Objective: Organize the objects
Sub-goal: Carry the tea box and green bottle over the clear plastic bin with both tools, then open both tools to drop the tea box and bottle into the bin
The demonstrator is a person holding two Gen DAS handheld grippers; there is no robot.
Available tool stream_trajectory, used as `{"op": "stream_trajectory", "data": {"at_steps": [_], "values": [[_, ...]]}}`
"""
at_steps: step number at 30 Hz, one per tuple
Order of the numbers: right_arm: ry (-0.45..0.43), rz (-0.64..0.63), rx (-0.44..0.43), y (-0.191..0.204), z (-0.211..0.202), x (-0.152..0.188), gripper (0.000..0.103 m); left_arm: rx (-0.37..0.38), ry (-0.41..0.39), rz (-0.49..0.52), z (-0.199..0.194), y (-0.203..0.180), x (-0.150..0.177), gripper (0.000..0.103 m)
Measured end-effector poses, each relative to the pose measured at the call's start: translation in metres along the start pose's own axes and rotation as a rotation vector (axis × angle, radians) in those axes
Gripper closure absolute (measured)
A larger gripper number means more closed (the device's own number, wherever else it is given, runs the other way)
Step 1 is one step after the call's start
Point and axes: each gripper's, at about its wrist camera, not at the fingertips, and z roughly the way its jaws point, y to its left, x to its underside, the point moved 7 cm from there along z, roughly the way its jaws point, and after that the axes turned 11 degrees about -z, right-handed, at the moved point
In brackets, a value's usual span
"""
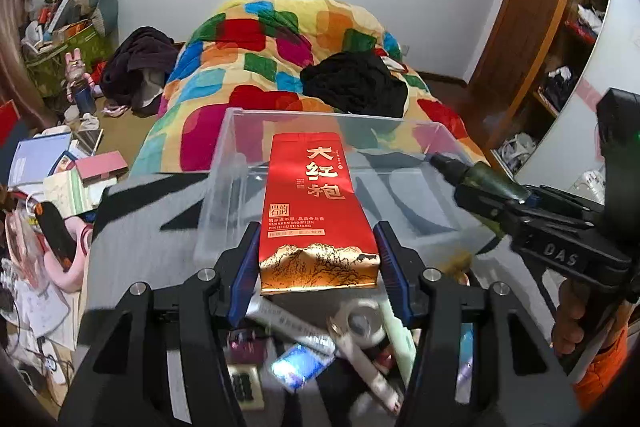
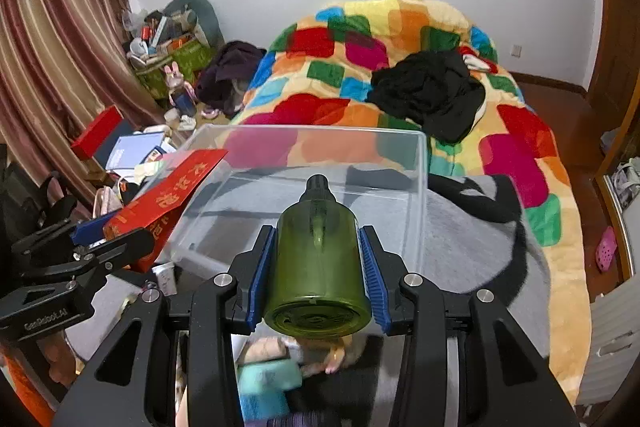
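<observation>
Red tea packet (image 1: 318, 211), gold mountains printed at its base, sits clamped between the left gripper (image 1: 318, 261)'s blue pads, over the clear plastic bin (image 1: 240, 147). Green translucent bottle (image 2: 318, 259), dark cap forward, is pinched by the right gripper (image 2: 318, 275), over that bin on the grey blanket (image 2: 480, 247).

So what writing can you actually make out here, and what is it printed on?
"大红袍": red packet held in the left tool.
"YAN SHEN DAO BU JIN / PIN JU GU YU XIANG": same packet; other small print too small to read.
"DAS": right tool.
"GenRobot.AI": left tool's body.
Green bottle: no readable label.
</observation>
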Motion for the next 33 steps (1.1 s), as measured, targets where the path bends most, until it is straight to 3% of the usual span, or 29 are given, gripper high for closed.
{"op": "stream_trajectory", "data": {"at_steps": [11, 18, 25, 33], "values": [[0.120, -0.040, 0.019, -0.003, 0.048, -0.008, 0.065, -0.016, 0.088, 0.036, 0.031, -0.007, -0.014, 0.047], [0.133, -0.066, 0.038, 0.000, 0.048, -0.005, 0.065, -0.017, 0.138, 0.042, 0.044, -0.008, -0.007, 0.047], [0.112, -0.073, 0.032, 0.003, 0.036, -0.004, 0.054, -0.012, 0.091, 0.055, 0.025, -0.011, -0.006, 0.047], [0.025, -0.071, 0.017, 0.010, -0.004, -0.005, 0.041, -0.012, -0.050, 0.044, -0.024, -0.004, -0.017, 0.023]]}}
